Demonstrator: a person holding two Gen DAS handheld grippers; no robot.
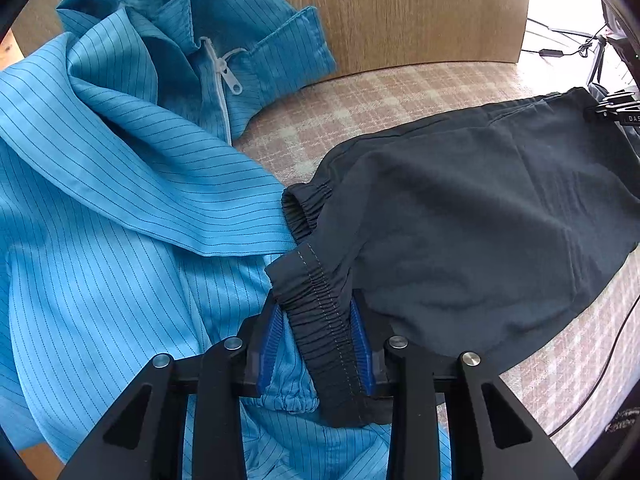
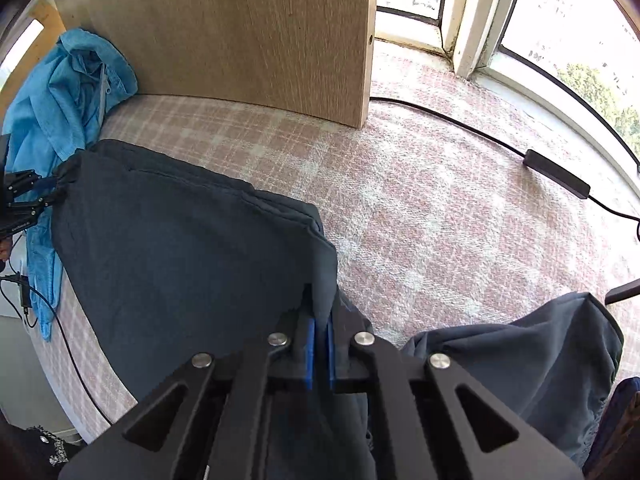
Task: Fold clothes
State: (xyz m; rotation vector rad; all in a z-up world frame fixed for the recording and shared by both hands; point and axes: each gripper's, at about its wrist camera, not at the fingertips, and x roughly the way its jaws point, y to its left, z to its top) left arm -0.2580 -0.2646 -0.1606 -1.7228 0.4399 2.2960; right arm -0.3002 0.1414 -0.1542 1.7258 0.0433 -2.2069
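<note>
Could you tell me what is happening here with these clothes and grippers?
A person is folding clothes with two hand-held grippers on a plaid-covered surface. The left gripper is shut on the elastic waistband of a dark garment. The right gripper is shut on a fold of the same garment's other end, so the cloth is spread between them. A blue striped jacket lies crumpled beside it, not folded. More dark cloth lies heaped by the right gripper.

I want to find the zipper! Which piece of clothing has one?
The light blue pinstriped jacket beside the wooden panel; its white zipper shows at the collar. The dark grey shorts show only elastic.
</note>
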